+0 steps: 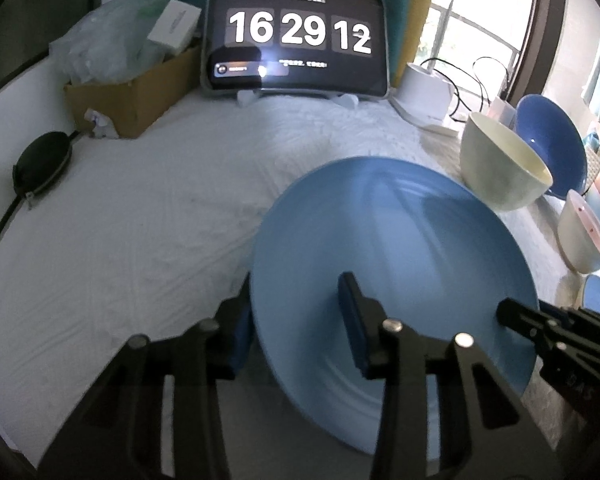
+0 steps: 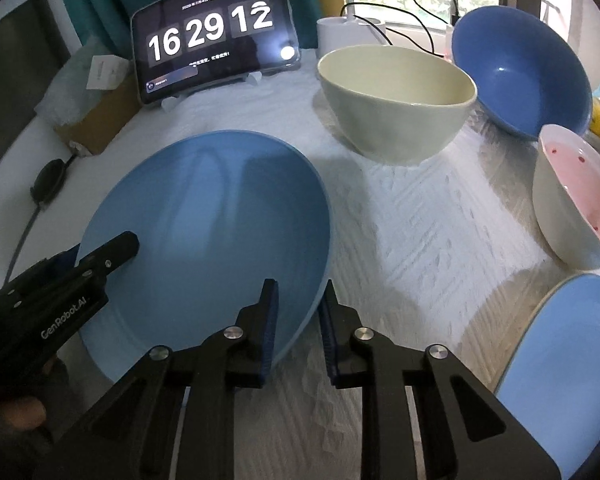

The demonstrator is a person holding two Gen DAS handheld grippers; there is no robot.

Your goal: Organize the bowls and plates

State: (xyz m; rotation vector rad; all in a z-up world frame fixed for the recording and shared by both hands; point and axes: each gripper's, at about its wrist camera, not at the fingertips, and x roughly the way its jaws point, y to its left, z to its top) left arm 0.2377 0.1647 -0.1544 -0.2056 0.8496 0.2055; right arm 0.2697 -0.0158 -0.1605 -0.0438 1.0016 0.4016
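Your L gripper (image 1: 296, 320) points steeply down, jaws part-open & straddling the left rim of the light blue plate (image 1: 400, 248): one finger outside the edge, the other over the plate's face. Can't tell if the pads press on it. From the R wrist view it comes in low from the left, w/ a bit of your hand (image 2: 18, 414) behind it. Your R gripper (image 2: 298, 324) also tilts steeply down, jaws narrow, straddling the plate's right rim; pad contact unclear.
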